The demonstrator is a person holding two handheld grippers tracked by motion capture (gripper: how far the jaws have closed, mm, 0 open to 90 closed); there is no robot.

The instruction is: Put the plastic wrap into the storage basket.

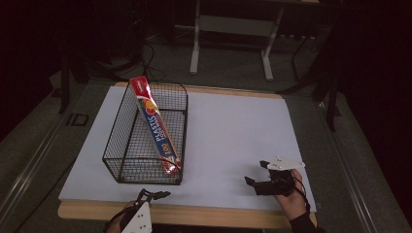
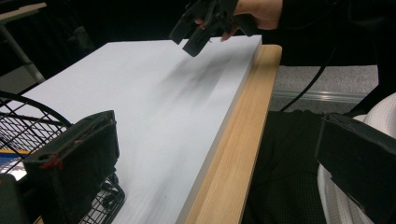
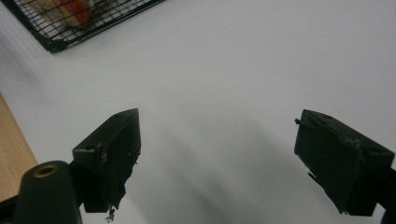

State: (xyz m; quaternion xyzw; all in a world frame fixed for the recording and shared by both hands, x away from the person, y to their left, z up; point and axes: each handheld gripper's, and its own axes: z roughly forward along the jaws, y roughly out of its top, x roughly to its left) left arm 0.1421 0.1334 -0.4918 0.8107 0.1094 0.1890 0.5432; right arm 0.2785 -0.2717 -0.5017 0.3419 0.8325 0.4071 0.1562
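plastic wrap box (image 1: pixel 156 125) in basket (image 1: pixel 127 171), grippers apart

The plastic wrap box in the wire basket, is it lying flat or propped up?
Propped up. The plastic wrap box slants inside the wire basket: its lower end is at the near right corner, its upper end pokes above the far rim.
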